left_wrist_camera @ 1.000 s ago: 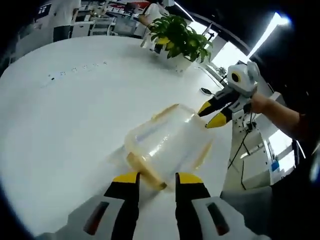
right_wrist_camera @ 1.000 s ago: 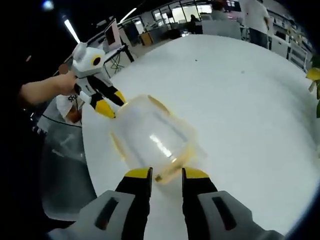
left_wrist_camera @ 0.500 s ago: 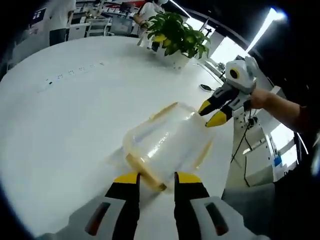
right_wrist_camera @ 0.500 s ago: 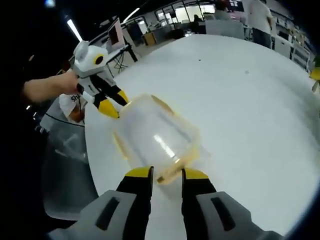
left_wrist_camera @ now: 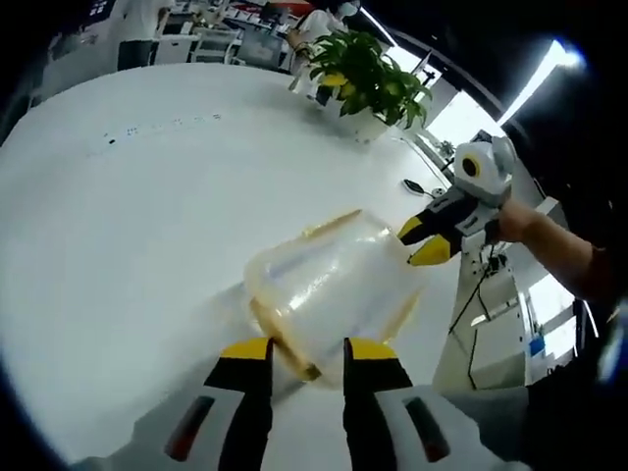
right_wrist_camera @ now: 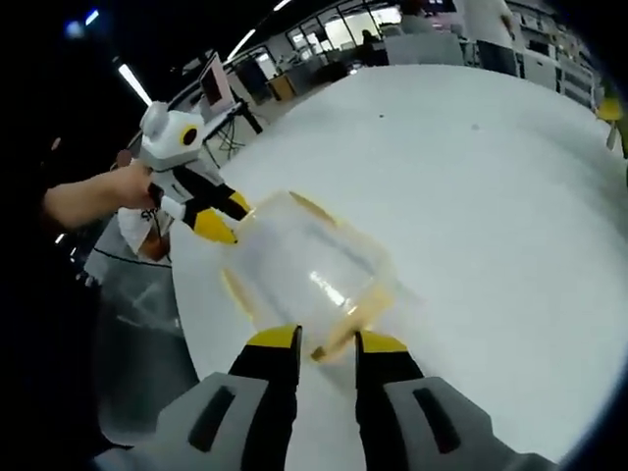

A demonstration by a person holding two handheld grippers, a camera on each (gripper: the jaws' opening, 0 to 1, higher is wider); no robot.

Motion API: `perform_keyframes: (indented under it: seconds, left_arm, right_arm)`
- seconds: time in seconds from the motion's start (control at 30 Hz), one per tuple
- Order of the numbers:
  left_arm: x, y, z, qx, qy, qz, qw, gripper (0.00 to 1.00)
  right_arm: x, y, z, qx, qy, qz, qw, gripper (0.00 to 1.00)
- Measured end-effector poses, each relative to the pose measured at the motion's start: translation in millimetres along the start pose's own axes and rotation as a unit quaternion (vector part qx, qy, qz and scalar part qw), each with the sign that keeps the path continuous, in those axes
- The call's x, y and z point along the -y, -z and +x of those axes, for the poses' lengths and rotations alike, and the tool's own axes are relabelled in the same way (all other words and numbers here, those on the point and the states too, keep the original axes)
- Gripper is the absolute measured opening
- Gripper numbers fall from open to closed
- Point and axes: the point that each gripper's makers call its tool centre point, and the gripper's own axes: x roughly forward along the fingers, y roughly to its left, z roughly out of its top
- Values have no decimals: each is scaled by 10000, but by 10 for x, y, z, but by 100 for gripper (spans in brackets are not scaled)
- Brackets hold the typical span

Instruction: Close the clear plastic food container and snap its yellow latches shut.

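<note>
Left gripper view, table (left_wrist_camera: 118, 226): white, round; clear plastic food container (left_wrist_camera: 329, 289) lies near its edge.
Left gripper (left_wrist_camera: 305, 358): slightly parted, yellow latch (left_wrist_camera: 285, 343) between tips; grip cannot be told.
Right gripper (right_wrist_camera: 321, 345): likewise, opposite end.
Risk: container could be pushed off by uneven pressing.

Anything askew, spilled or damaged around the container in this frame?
Nothing spilled or visibly damaged. The clear container lies on the white table between the two tools, left tool at one yellow-edged end and right tool at the opposite end. Latch state is unclear.
</note>
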Motion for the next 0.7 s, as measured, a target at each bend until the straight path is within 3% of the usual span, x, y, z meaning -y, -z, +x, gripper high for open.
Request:
perform_keyframes:
  seconds: [0.1,0.23,0.33,0.43,0.5,0.6,0.63,0.67,0.7]
  left_arm:
    - [32,9,2,66,-73,54,9999,22]
    - [40,12,-12,120,-112,82,9998,23]
    - [10,-43,-32,238,-366,592,9973,24]
    - [42,-64,-57,302,-586,1072,9920,25]
    - [55,-91,-78,307,-765,1503,9852,26]
    - [79,-182,-117,340,-1169,2455,9617,26]
    - [118,-185,-106,344,-1133,2652,9569,21]
    - [164,-195,-92,272,-1143,3175,9409,15]
    - [195,-193,-84,260,-1193,3399,9325,12]
  right_arm:
    - [-22,4,0,12,97,44,9999,19]
    - [-23,-14,-2,-104,250,-236,9994,19]
    - [-19,-24,-5,-176,327,-475,9982,20]
    - [-16,-32,-23,-254,534,-977,9935,20]
    - [-23,-32,-32,-298,641,-1195,9903,21]
    - [-19,-45,-44,-427,814,-1734,9806,21]
    - [-31,-56,-46,-496,882,-2096,9725,21]
    - [-41,-67,-48,-545,937,-2425,9641,20]
    - [-88,-56,-24,-650,870,-2845,9525,18]
